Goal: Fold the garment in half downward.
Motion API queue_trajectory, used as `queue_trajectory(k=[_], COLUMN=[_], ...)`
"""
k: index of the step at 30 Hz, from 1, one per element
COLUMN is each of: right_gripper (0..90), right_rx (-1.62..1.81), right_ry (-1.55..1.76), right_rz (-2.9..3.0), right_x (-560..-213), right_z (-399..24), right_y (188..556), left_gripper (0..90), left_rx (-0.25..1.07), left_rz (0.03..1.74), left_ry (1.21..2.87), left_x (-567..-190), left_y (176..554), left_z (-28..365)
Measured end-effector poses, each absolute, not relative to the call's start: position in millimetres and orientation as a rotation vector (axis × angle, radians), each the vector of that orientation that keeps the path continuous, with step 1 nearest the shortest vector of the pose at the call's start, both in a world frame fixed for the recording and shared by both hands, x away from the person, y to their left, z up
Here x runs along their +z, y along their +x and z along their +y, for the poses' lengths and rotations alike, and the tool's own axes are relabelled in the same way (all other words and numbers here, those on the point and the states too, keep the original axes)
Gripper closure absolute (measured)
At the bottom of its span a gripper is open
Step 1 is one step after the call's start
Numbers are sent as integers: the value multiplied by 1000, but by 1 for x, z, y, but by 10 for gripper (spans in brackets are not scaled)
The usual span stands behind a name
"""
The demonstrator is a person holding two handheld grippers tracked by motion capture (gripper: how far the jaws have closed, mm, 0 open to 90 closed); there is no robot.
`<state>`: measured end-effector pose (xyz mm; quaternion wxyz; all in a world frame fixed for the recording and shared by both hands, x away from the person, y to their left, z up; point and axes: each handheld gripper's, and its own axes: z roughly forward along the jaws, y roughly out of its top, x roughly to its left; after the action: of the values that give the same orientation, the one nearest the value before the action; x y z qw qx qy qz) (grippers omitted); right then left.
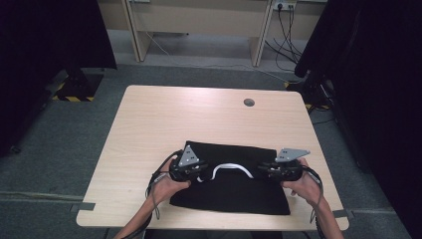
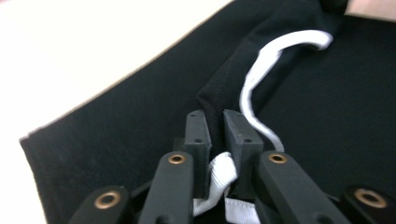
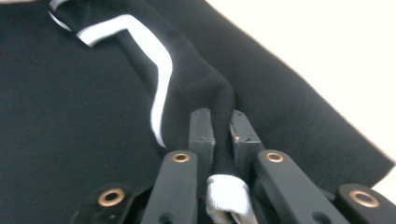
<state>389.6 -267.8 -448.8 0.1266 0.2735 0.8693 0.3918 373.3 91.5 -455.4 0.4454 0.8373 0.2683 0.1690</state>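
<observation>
Left tongs point(image 2: 215, 135) & right tongs point(image 3: 219, 133) each pinch a raised fold of black cloth point(image 1: 234, 191) w/ white band point(image 1: 230, 168), lying on near part of surface point(image 1: 159, 119). Prob light, soft, floppy, sags between grips; best held along banded edge

Spread flat on the near half of the bench point(image 1: 149, 124): a cloth point(image 1: 234, 194), reaching almost to the near edge. Clamped on a raised fold across its middle: left gripper point(image 1: 197, 172) at the left end, right gripper point(image 1: 263, 170) at the right. Strung between them along that fold: a strap point(image 1: 230, 167).
</observation>
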Motion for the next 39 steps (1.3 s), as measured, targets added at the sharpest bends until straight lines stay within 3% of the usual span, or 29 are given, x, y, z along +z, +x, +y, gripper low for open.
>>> queue_trajectory(k=[6,12,14,16,20,24,29,35,39], right_gripper=[843,799,642,527,450,449,446,398,360], right_rx=[1163,1179,1184,1213,1283,1249,1193,1102,1035], right_ry=[641,573,602,668,723,767,826,895,918], right_rz=[2447,2483,2502,2488,2436,2415,2430,2447,2463], right_x=[-411,-418,-426,-430,-424,-422,-440,-462,-472], right_z=[-271,-274,-276,-278,-285,-284,-279,-277,-278], right_y=[359,317,305,296,292,300,315,323,320], left_gripper=[833,807,718,561,391,339,288,225,197], left_rx=[474,409,340,324,319,342,350,394,368], left_rz=[598,554,560,563,588,665,747,754,790], left_ry=[1989,2027,2020,2002,1925,1912,2011,2166,2143], left_x=[-427,-445,-451,-450,-436,-433,-455,-481,-482], left_y=[344,304,294,287,287,299,309,304,303], left_z=[103,110,110,110,111,106,96,99,106])
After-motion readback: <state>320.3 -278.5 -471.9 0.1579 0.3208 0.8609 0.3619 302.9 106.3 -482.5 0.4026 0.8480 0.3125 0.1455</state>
